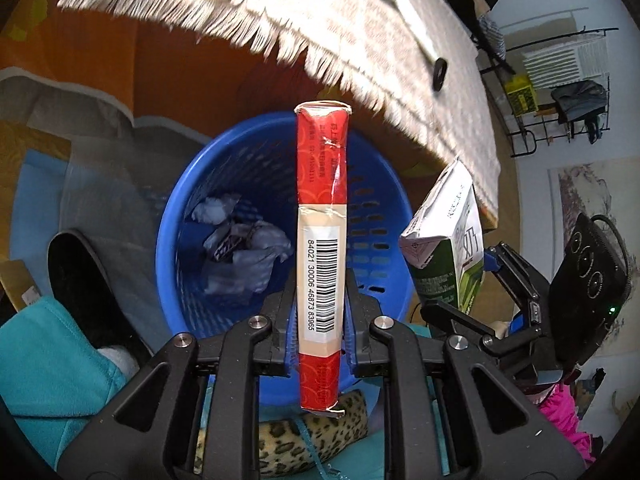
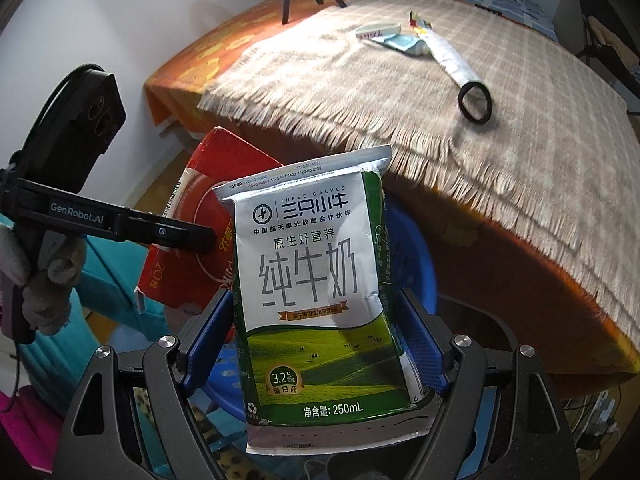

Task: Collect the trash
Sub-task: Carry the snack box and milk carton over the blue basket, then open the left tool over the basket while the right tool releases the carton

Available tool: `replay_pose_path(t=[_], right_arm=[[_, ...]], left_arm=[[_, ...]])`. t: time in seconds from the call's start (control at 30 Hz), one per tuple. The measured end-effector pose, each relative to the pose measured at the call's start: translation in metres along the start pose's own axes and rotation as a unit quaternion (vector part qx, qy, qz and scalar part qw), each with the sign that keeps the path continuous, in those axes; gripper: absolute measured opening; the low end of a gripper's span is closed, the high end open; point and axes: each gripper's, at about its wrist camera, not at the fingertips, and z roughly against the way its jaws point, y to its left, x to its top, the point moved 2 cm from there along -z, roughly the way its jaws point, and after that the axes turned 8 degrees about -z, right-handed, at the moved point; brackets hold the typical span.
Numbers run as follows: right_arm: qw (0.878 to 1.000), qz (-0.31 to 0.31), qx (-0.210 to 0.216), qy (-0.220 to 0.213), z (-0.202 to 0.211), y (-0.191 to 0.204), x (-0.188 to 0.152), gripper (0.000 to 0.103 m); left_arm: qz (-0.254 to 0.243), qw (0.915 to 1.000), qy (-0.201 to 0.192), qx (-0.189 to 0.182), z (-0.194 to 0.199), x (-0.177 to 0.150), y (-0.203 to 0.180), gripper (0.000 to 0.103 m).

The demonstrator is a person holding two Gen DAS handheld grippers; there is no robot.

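Note:
My left gripper is shut on a flat red box with a barcode label, held edge-on above a blue slatted basket. Crumpled paper lies in the basket. My right gripper is shut on a green and white milk carton, held upright over the basket's rim. The carton also shows in the left wrist view, to the right of the basket. The red box also shows in the right wrist view, left of the carton, with the left gripper's finger on it.
A table with a fringed beige cloth over an orange cover stands just behind the basket. On it lie a rolled paper tube, a black ring and small wrappers. A black shoe and teal cloth are at the left.

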Motion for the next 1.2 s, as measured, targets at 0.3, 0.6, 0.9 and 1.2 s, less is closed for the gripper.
replay_pose_path(t=[0.3,0.6,0.9,1.2], right_arm=[[1.0,0.005,-0.002,0.017,-0.008,0.004,-0.004,0.082],[0.999,0.002,-0.003,0.036,-0.016,0.002,-0.001,0.082],[1.0,-0.006,0.007,0.03,-0.014,0.001,-0.002,0.082],[0.999,0.009,0.022,0.043,-0.019,0.006,-0.004,0.085]], left_arm=[[0.003,0.9996,0.022,0.018,-0.009,-0.004,0.002,0.022],[0.003,0.9995,0.012,0.027,-0.003,0.0,0.003,0.035],[0.005,0.9996,-0.003,0.029,0.001,0.005,0.006,0.035],[0.009,0.9997,-0.01,0.021,0.007,0.011,0.005,0.035]])
